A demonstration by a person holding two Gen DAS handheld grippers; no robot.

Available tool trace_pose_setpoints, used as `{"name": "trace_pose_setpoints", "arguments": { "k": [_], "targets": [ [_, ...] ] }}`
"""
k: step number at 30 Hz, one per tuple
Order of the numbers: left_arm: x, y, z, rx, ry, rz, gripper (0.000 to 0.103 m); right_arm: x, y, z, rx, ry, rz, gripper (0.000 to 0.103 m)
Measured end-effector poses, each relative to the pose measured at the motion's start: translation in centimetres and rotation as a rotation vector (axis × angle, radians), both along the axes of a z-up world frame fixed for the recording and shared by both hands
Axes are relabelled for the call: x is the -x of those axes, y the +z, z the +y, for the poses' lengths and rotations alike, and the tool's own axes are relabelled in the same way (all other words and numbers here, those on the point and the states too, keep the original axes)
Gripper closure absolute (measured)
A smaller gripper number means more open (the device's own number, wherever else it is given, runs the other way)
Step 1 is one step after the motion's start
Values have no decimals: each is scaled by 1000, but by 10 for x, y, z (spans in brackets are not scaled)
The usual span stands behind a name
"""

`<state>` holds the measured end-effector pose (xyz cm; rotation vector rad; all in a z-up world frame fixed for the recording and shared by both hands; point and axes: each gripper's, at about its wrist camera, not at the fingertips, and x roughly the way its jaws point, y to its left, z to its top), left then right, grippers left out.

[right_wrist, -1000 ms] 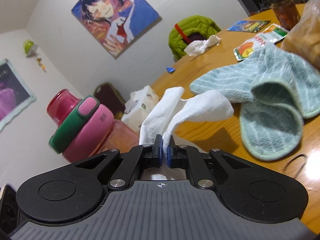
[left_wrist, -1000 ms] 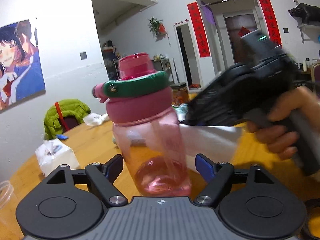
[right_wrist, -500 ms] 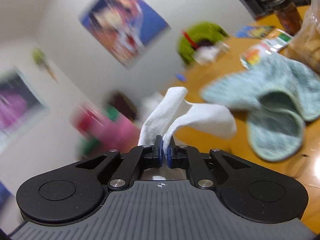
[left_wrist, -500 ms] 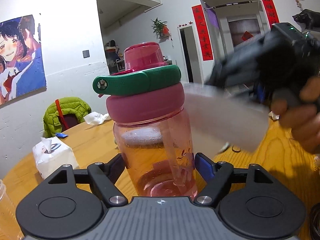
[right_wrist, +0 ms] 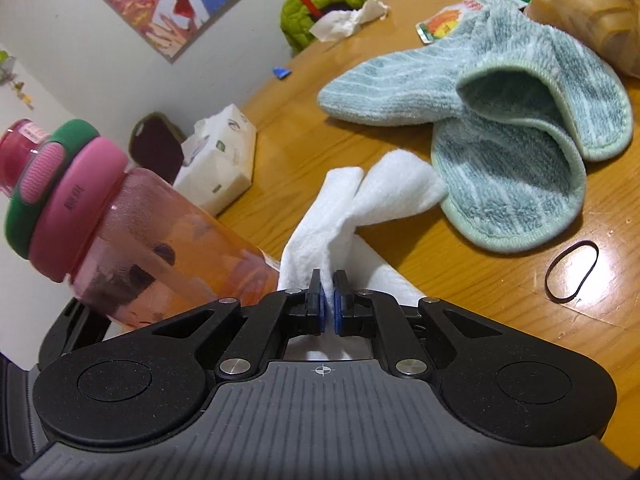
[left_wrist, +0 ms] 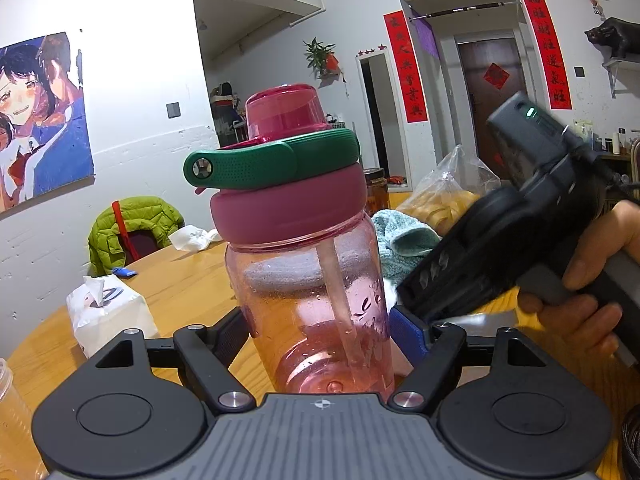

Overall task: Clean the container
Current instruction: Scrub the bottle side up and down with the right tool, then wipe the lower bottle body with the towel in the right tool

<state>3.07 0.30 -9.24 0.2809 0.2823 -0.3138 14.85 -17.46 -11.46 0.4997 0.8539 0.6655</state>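
A clear pink bottle [left_wrist: 316, 292] with a pink lid and a green carry loop stands upright between the fingers of my left gripper [left_wrist: 320, 326], which is shut on its lower body. In the right wrist view the same bottle [right_wrist: 132, 240] leans at the left. My right gripper [right_wrist: 327, 300] is shut on a folded white tissue [right_wrist: 360, 208], whose loose ends stick out past the pads. A hand holds that right gripper [left_wrist: 492, 264] close against the bottle's right side in the left wrist view. The tissue itself is hidden there.
A pale green towel [right_wrist: 500, 128] lies crumpled on the wooden table [right_wrist: 480, 280]. A tissue pack [left_wrist: 108, 312] sits at the left, a black hair band [right_wrist: 572, 272] at the right. A plastic bag of food [left_wrist: 444, 196], a jar and snack packets stand behind.
The right gripper swung up and away from the bottle, then came back down against its right side. The bottle moved from slightly tilted to upright in the left gripper.
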Motion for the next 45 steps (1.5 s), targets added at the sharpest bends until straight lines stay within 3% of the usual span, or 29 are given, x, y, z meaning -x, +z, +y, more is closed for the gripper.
{"name": "trace_pose_setpoints", "arguments": {
  "k": [4, 7, 9, 12, 14, 17, 20, 24, 27, 30, 33, 35, 39, 45],
  "targets": [
    [2, 0, 0, -3, 0, -1, 28, 11, 21, -27, -259, -4, -116, 93],
    [2, -1, 0, -1, -1, -3, 28, 15, 26, -36, -340, 6, -138, 93],
    [1, -1, 1, 0, -2, -4, 28, 13, 23, -29, -260, 4, -113, 93],
    [0, -1, 3, 5, 1, -5, 28, 5, 8, -1, 21, 10, -31, 93],
    [-1, -2, 5, 13, 1, -2, 28, 2, 2, 11, 99, 18, -20, 94],
    [0, -2, 4, -2, 11, 3, 26, 5, 6, 10, 90, 14, -46, 94],
    [7, 1, 0, -26, 60, 22, 13, 9, 11, 1, 31, -22, -93, 93],
    [29, 8, -10, -97, 127, -24, 14, 11, 16, -13, -92, -82, -147, 92],
    [37, 9, -15, -82, 43, 17, 17, 8, 17, -19, -182, -105, -166, 92],
    [36, 4, -18, -99, 28, 5, 19, 2, 15, -13, -214, -78, -156, 92],
    [34, 0, -19, -104, 20, -12, 20, 0, 15, -3, -184, -16, -149, 93],
    [29, 0, -14, -81, 9, -18, 20, 4, 20, -2, -125, -3, -175, 93],
    [16, -2, -11, -71, -10, -29, 21, 13, 29, -15, -93, 5, -151, 93],
    [5, -5, -7, -63, -14, -28, 25, 28, 40, -14, -14, 62, -188, 93]
  ]
}}
